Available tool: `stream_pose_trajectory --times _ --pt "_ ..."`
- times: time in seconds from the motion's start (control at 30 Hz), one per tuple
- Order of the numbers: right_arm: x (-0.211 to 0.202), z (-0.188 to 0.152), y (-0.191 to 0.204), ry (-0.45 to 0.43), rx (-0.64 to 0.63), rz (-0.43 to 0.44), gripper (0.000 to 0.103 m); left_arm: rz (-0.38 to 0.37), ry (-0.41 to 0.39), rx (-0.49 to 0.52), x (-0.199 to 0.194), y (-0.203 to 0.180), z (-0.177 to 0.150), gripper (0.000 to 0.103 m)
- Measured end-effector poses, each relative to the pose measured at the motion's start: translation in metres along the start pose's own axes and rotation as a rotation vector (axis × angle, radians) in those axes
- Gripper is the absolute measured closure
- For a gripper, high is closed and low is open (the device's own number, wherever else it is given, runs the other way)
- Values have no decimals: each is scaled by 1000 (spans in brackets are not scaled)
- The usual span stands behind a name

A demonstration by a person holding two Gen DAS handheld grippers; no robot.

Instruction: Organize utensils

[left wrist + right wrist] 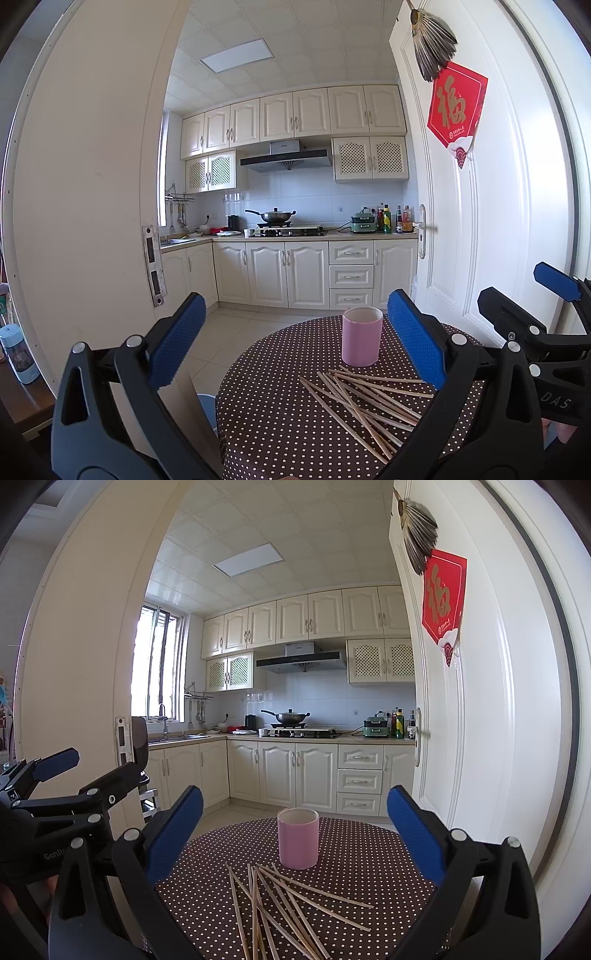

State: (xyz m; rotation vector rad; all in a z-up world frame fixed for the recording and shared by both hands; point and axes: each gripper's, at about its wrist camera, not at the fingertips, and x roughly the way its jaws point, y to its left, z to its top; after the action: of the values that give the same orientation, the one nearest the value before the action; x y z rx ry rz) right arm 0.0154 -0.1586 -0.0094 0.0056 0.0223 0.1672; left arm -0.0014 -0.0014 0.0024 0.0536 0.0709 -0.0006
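Left wrist view: left claw (pixel 295 343) level above chopsticks (pixel 369 402), spread wide, empty; right claw (pixel 295 834) likewise, facing pink cup (pixel 298 838).

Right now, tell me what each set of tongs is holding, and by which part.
Nothing is held. The left tongs and right tongs are both open and empty; the chopsticks lie loose on the table beside the pink cup.

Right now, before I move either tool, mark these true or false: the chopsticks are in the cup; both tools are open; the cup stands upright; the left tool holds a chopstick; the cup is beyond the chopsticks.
1. The chopsticks are in the cup. False: they lie loose on the table.
2. Both tools are open. True: left tool, right tool.
3. The cup stands upright. True.
4. The left tool holds a chopstick. False: it holds nothing.
5. The cup is beyond the chopsticks. True.
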Motion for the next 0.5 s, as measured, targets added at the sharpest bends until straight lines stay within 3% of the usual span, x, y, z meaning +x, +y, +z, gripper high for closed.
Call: stream_pose_trajectory --times 0.5 --pt "1 0 -1 3 2 1 7 3 -2 0 -3 2 0 6"
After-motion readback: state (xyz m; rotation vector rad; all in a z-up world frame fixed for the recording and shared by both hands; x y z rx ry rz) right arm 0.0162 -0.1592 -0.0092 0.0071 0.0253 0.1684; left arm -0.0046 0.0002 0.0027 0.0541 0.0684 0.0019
